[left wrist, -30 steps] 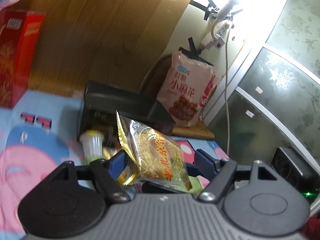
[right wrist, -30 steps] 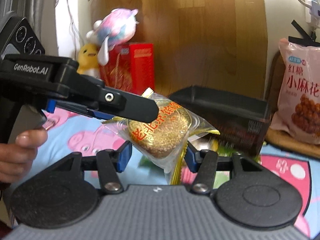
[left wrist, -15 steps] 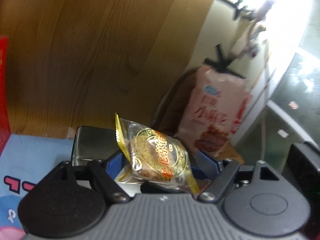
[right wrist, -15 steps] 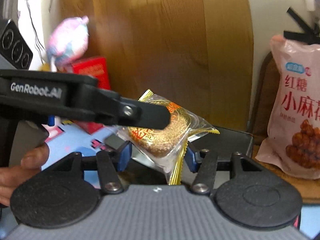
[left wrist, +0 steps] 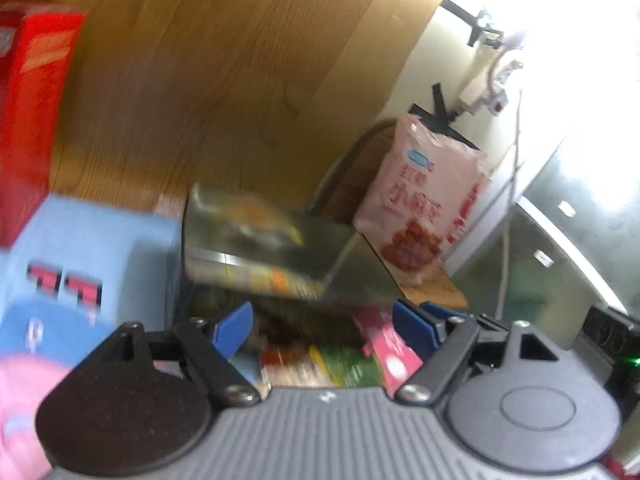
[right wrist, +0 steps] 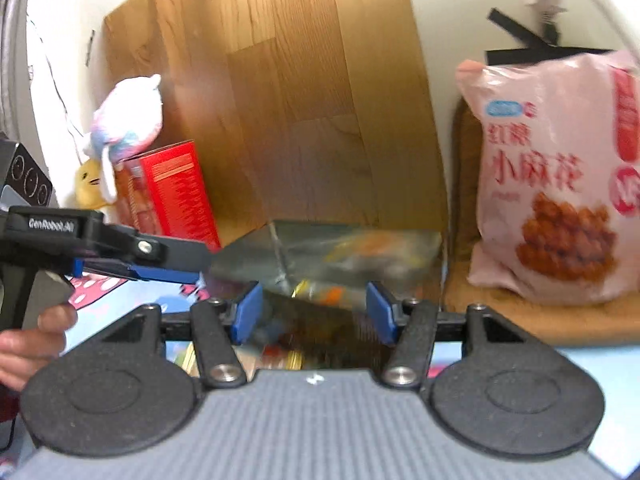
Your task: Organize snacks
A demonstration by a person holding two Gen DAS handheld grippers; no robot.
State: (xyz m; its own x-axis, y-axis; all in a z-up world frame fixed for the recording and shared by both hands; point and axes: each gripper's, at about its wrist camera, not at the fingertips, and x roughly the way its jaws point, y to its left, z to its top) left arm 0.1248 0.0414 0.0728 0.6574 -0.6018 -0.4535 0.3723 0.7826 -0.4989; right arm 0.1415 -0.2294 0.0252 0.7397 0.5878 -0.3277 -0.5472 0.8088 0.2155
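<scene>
My left gripper (left wrist: 324,328) is open with nothing between its blue pads (left wrist: 234,330). My right gripper (right wrist: 314,312) is open and empty too. Both hang just in front of a dark storage box (left wrist: 352,252) that stands against the wooden board. Inside the box lie blurred clear and orange snack wrappers (left wrist: 256,216), and several more colourful packets show lower in it. In the right wrist view the same box (right wrist: 240,256) is straight ahead with the wrappers (right wrist: 372,244) in it, and the left gripper (right wrist: 192,268) reaches in from the left, held by a hand (right wrist: 32,340).
A large pink snack bag (right wrist: 560,184) leans on the wall right of the box, on a wooden mat. A red carton (right wrist: 168,196) with a plush toy (right wrist: 124,120) on it stands to the left. A cartoon-printed cloth (left wrist: 80,248) covers the table.
The gold-wrapped round cake that sat between both grippers' pads is gone from them. Both grippers now stand empty, and the view has shifted closer to the box.
</scene>
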